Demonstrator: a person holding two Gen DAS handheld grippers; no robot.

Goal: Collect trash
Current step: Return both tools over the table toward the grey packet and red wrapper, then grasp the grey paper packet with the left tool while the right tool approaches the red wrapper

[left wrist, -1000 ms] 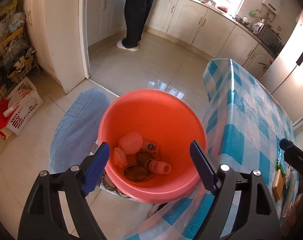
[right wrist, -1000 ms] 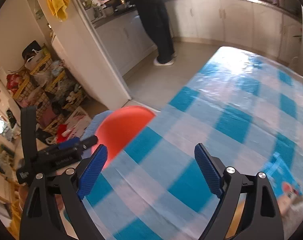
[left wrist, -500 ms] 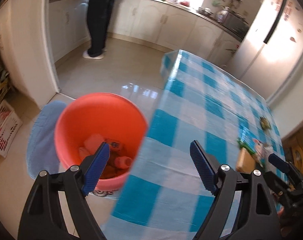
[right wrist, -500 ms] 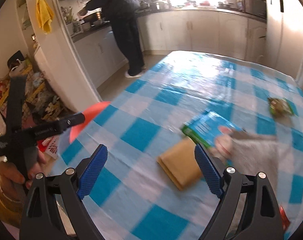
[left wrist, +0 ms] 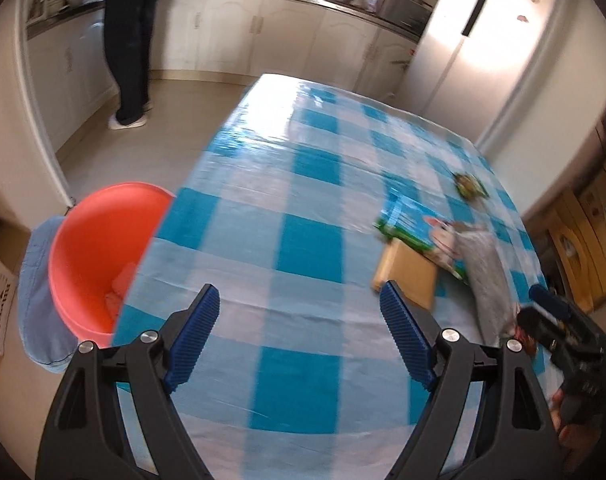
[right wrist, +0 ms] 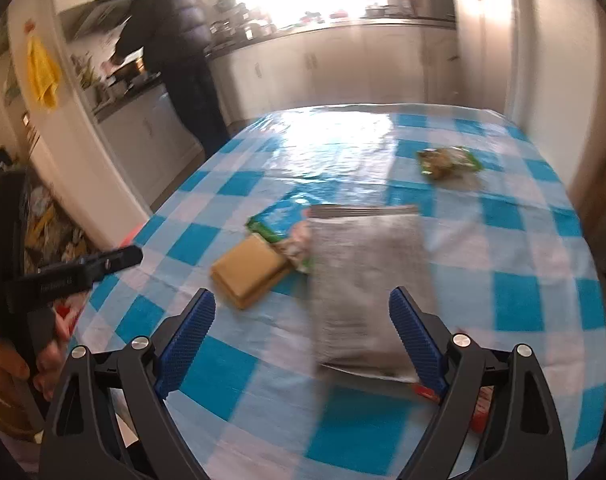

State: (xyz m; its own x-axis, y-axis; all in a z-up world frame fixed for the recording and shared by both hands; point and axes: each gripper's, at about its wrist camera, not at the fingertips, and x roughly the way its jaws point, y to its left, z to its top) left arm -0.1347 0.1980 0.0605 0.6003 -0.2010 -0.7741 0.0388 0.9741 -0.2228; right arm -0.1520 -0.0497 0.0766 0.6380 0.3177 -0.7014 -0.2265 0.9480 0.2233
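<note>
An orange bucket (left wrist: 99, 248) with trash inside stands on the floor left of the table. On the blue-checked tablecloth (left wrist: 303, 184) lie a grey pouch (right wrist: 363, 276), a tan flat pack (right wrist: 251, 270), a green-blue wrapper (right wrist: 275, 220) partly under both, and a small green snack bag (right wrist: 449, 160). The same items show in the left wrist view: pouch (left wrist: 487, 268), tan pack (left wrist: 409, 272), wrapper (left wrist: 407, 224), snack bag (left wrist: 469, 186). My left gripper (left wrist: 299, 344) is open and empty above the table's near part. My right gripper (right wrist: 303, 338) is open and empty, just before the grey pouch.
A person in dark clothes (right wrist: 175, 56) stands at the kitchen counter beyond the table. White cabinets (left wrist: 287, 48) and a fridge (left wrist: 491, 52) line the back. A blue mat (left wrist: 35, 292) lies under the bucket. A red scrap (right wrist: 425, 392) lies by the right finger.
Both grippers swung right, from the bucket toward the table. The trash items on the table are now nearer and central in the right wrist view. Both stay open.
</note>
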